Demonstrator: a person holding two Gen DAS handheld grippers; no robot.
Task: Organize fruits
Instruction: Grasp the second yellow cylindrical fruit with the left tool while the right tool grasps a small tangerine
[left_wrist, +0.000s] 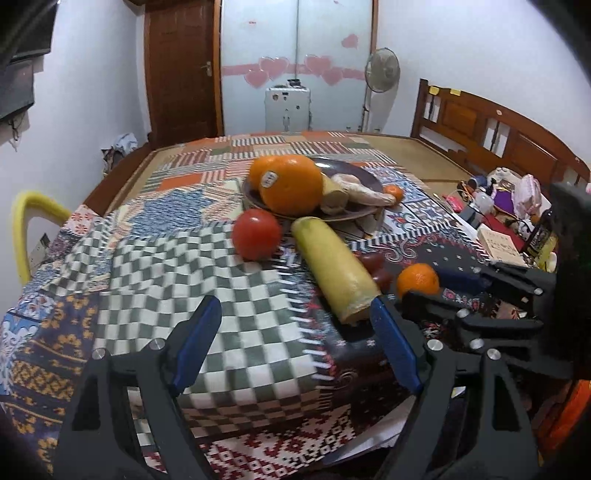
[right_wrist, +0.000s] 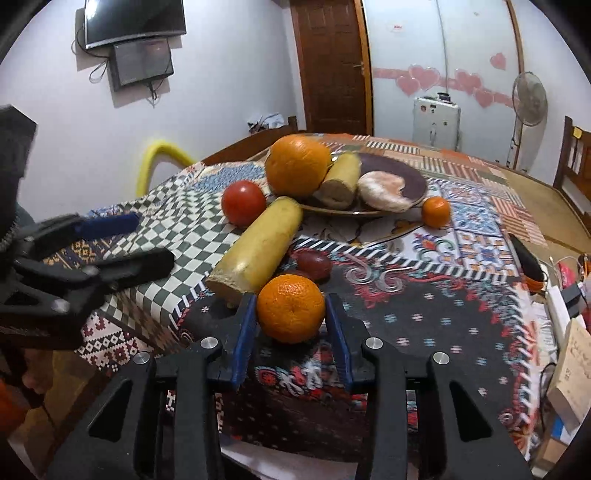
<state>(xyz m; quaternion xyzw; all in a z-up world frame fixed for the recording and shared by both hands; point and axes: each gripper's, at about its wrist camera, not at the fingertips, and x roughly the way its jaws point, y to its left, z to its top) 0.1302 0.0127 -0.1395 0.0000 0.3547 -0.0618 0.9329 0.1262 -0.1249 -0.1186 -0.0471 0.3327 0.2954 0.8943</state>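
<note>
A large orange (right_wrist: 297, 165), a pale cut stalk (right_wrist: 340, 180) and a beige root (right_wrist: 381, 190) lay on a dark plate (right_wrist: 415, 181). Nearby on the patterned cloth lay a red tomato (right_wrist: 243, 202), a long yellow stalk (right_wrist: 258, 246), dark red fruits (right_wrist: 313, 264) and two small oranges (right_wrist: 291, 308) (right_wrist: 436, 211).

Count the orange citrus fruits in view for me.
3: a big orange on the plate, a small one on the cloth right of the plate, another small one between the right tongs. Others may be hidden.
</note>
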